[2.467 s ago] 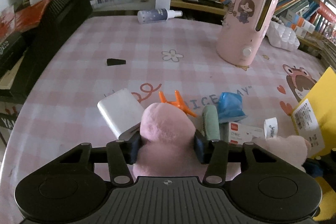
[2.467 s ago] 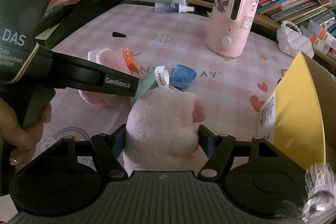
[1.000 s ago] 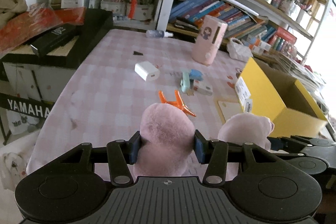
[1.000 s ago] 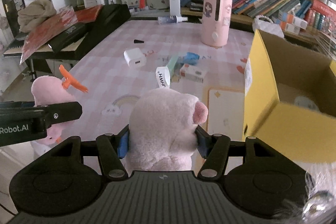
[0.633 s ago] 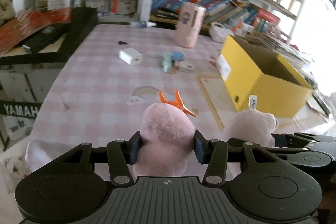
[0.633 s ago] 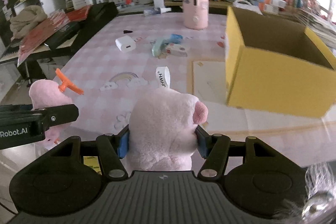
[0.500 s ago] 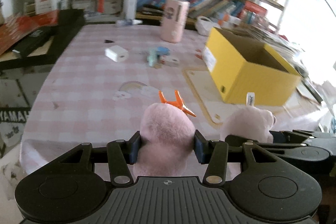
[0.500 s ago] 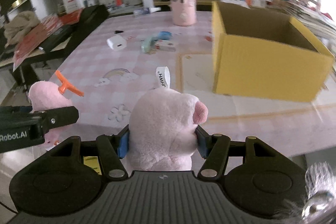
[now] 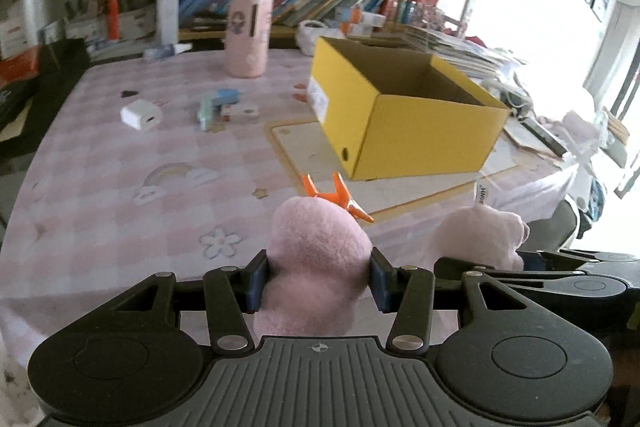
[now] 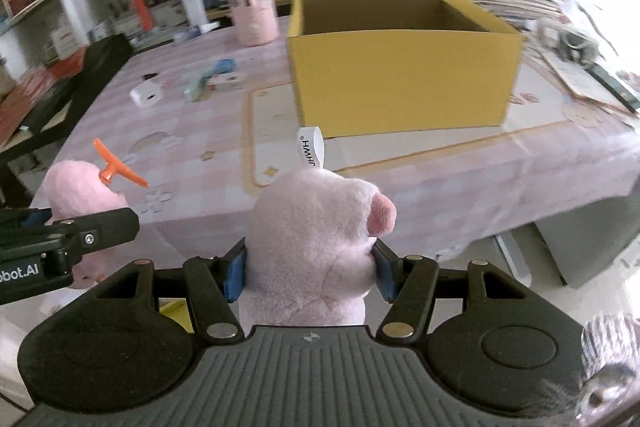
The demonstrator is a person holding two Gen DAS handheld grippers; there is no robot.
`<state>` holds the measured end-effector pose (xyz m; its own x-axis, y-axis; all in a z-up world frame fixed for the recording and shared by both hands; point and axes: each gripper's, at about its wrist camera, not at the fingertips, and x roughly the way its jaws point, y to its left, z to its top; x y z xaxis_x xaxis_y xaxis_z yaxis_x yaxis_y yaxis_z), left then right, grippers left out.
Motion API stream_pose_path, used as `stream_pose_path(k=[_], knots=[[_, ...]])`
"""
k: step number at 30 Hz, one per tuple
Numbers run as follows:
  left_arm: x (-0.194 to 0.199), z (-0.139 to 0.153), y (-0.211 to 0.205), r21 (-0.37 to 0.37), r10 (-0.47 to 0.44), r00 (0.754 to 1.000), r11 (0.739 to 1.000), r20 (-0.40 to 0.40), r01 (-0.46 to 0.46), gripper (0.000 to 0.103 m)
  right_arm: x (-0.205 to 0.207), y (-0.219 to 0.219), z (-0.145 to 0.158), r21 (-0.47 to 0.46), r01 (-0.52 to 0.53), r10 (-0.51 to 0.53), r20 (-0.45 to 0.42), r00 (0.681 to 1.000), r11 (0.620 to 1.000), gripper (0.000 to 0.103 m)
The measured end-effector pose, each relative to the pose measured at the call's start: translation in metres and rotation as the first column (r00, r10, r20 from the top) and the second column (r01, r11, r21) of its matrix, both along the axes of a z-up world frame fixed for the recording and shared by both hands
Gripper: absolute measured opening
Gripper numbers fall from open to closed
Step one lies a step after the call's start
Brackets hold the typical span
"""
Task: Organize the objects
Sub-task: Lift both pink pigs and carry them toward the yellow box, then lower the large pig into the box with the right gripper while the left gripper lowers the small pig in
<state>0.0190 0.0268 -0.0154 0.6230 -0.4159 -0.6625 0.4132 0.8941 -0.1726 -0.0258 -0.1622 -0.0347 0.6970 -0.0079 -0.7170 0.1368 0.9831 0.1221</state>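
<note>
**Current step.** You are in the carry phase. Your left gripper (image 9: 318,283) is clenched on a pink plush toy with an orange propeller (image 9: 316,267), seen at lower centre of the left wrist view. Your right gripper (image 10: 310,273) is clenched on a pink plush pig (image 10: 316,247), at lower centre of the right wrist view. Both toys appear to be held in the air, short of the near table edge, not resting on anything.

**Target.** The open yellow cardboard box (image 10: 400,79) stands on the checked pink tablecloth (image 9: 120,155), in the upper centre of the right wrist view and right of centre in the left wrist view. No contents are visible inside from either angle.

**Next move (judgement).** Advance each gripper over the box rim, lower the toy into the opening, then release. Deposit one toy at a time to avoid the grippers colliding above the box.

**Materials and shapes.**
- Both toys: soft, fuzzy pile, rounded; they compress between the pads, so expect them to spring back on release.
- Propeller: rigid orange plastic, thin blades; it may snag on the rim.
- Pig: white fabric label loop (image 10: 312,147) standing upright on top.
- Box: stiff, flat-walled, rectangular.
</note>
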Motion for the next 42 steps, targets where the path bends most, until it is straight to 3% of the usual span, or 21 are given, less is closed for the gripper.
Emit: stream_pose_path(k=[11,26,42], knots=[[0.009,0.001,-0.032,-0.004,-0.085,0.996,0.996,0.008,0.085,0.048,-0.003,-0.029,0.001,-0.004,0.092,-0.092,-0.011,0.996,0.996,0.058],[0.041,0.011,-0.071,0.001,-0.114,0.992,0.993,0.058,0.114,0.048,0.022,-0.067,0.007,-0.014,0.132,-0.132,-0.005,0.991,0.991,0.058],[0.107,0.05,-0.151,-0.007,-0.115,0.964,0.993,0.24,0.121,0.048,0.093,-0.144,0.068,-0.1,0.134,-0.105,0.252,0.962,0.986,0.058]])
